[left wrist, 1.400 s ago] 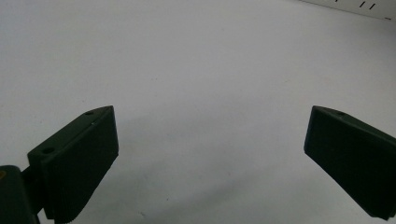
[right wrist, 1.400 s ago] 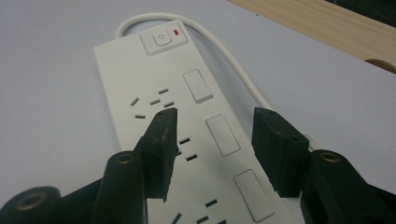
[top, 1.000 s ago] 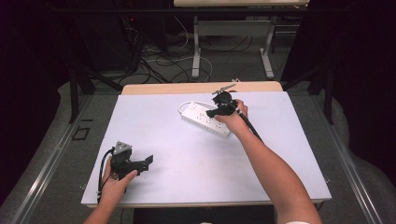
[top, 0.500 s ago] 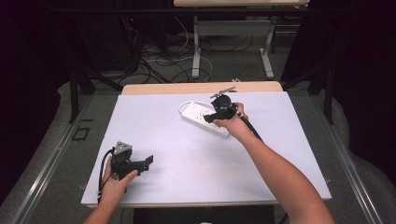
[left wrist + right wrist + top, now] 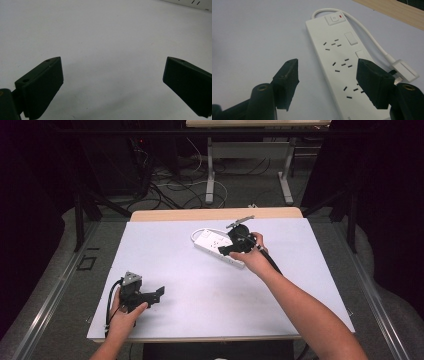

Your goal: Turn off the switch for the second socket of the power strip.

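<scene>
A white power strip point(image 5: 212, 244) point(image 5: 337, 57) lies at the back middle of the white table point(image 5: 200, 285), with its cord looped behind it and its white plug point(image 5: 404, 71) lying beside it. My right gripper point(image 5: 231, 246) point(image 5: 327, 82) hovers just over the strip, open, its jaws standing to either side of the strip's near end without touching it. Near the front left corner my left gripper point(image 5: 159, 292) point(image 5: 112, 85) rests low over the bare tabletop, open with nothing between its jaws. The strip's edge point(image 5: 192, 2) appears at the top right of the left gripper view.
A wooden strip point(image 5: 215, 213) runs along the table's back edge. Behind the table are desk legs point(image 5: 210, 170) and loose cables point(image 5: 170, 185) on the floor. The table's white surface lies bare between the two grippers.
My right gripper has shifted slightly to the left over the power strip. The left gripper has stayed where it was.
</scene>
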{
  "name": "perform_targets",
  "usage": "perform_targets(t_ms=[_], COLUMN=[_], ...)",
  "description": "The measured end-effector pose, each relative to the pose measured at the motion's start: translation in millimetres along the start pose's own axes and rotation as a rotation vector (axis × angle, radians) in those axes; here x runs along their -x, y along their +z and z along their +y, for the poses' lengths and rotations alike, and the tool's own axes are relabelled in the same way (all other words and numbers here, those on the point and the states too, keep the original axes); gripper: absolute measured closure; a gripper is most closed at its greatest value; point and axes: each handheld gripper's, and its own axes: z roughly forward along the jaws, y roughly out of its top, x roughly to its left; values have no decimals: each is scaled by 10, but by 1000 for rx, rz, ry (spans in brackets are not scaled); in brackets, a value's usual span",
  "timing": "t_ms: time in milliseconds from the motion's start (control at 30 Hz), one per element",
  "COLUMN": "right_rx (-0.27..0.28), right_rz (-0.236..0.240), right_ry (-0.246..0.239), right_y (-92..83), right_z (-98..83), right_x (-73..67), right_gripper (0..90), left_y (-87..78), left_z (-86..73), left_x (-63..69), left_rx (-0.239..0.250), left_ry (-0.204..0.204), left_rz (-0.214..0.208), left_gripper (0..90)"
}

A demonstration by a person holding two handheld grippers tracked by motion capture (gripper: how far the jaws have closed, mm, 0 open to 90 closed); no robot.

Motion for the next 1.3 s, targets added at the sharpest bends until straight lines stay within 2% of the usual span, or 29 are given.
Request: perform_targets(t_ms=[133, 233, 367, 400, 500, 600, 1000, 1133, 1300], right_rx=[0, 10, 15, 25, 27, 26, 67, 78, 100], right_rz=[2, -9, -20, -23, -22, -33, -21, -12, -11], right_ry=[2, -25, -35, -55, -52, -75, -72, -81, -66], right_y=[-49, -84, -144, -148, -180, -222, -395, -437, -492], right_z=[-27, -45, -81, -87, -125, -156, -314, -384, -482], right_x=[-31, -66, -126, -127, -166, -204, -311, -319, -320], right_gripper=[260, 225, 189, 183, 167, 154, 143, 143, 117], left_y=[5, 5, 4, 6, 2, 3, 3, 7, 2], left_z=[0, 0, 0, -1, 1, 0, 1, -2, 1], left_x=[5, 5, 1, 5, 8, 7, 17, 23, 26], left_rx=[4, 5, 1, 5, 3, 3, -7, 1, -6], left_ry=[-4, -4, -2, -6, -3, -5, 3, 1, 6], left_rz=[-3, -5, -6, -6, -6, -6, -11, -8, -10], left_gripper=[29, 29, 29, 29, 29, 28, 25, 17, 7])
